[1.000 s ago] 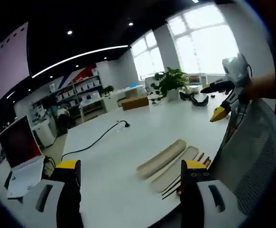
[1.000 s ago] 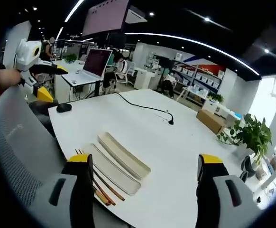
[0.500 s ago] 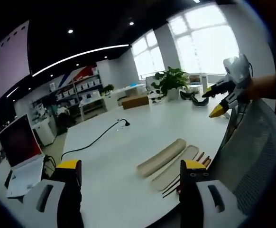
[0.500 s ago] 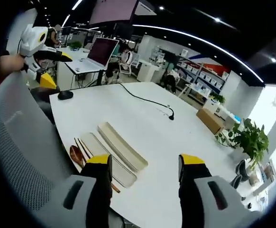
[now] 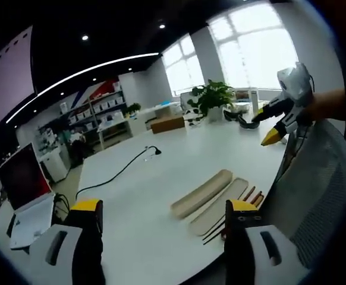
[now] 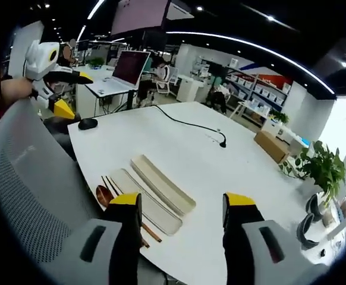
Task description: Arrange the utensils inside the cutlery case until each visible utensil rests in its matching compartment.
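Observation:
The beige cutlery case lies apart in two long halves near the table's edge, one half (image 6: 163,185) beside the other (image 6: 144,203). A brown spoon (image 6: 104,194) and dark chopsticks (image 6: 111,184) rest on the table beside them, outside the case. My right gripper (image 6: 182,202) hangs open above the case, holding nothing. In the left gripper view the same halves (image 5: 201,193) (image 5: 219,208) lie ahead of my open left gripper (image 5: 164,208), and its right jaw partly hides the chopsticks (image 5: 250,195). Each gripper shows in the other's view, held in a hand: left (image 6: 72,93), right (image 5: 266,123).
A grey mesh chair back (image 6: 33,190) stands at the table's edge next to the utensils. On the white table (image 6: 220,166) are a black cable (image 6: 191,124), a mouse (image 6: 88,123), a cardboard box (image 6: 273,145) and a plant (image 6: 324,169). A laptop (image 6: 118,72) sits on another desk.
My right gripper's jaws have come closer together but remain open, and its view has tilted down onto the case and spoon. The left gripper view has barely shifted.

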The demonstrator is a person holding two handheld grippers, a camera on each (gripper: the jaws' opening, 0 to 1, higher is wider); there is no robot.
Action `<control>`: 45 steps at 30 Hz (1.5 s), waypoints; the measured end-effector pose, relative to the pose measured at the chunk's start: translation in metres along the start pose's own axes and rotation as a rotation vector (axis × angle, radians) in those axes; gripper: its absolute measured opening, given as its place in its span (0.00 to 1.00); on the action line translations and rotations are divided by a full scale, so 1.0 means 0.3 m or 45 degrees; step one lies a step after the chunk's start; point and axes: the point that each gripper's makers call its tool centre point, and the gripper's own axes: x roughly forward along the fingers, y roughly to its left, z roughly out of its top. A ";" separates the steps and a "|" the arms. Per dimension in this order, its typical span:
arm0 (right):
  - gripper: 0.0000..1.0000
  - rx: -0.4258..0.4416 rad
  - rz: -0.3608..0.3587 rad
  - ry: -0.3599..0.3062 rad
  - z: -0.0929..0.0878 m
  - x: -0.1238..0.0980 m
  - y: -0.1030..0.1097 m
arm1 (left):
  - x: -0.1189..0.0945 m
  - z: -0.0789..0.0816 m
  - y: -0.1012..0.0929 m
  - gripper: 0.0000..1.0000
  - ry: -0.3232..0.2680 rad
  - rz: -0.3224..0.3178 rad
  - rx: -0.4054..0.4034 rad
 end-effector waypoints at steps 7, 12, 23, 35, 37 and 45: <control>0.44 0.016 0.077 0.057 -0.028 0.014 0.035 | 0.002 -0.005 -0.005 0.86 0.012 -0.007 0.012; 0.37 -0.064 0.093 0.060 -0.013 0.016 0.052 | 0.003 -0.016 -0.003 0.86 0.028 -0.007 0.039; 0.27 -0.147 0.303 0.139 -0.041 0.037 0.156 | 0.008 -0.019 0.012 0.85 0.030 -0.002 0.039; 0.33 -0.328 0.537 0.335 -0.155 0.052 0.240 | 0.005 -0.019 0.013 0.83 0.032 0.003 0.060; 0.30 -0.343 0.561 0.353 -0.162 0.059 0.245 | 0.005 -0.018 0.013 0.83 0.031 0.002 0.058; 0.24 -0.436 0.623 0.413 -0.184 0.102 0.253 | 0.004 -0.014 0.018 0.82 0.024 0.009 0.057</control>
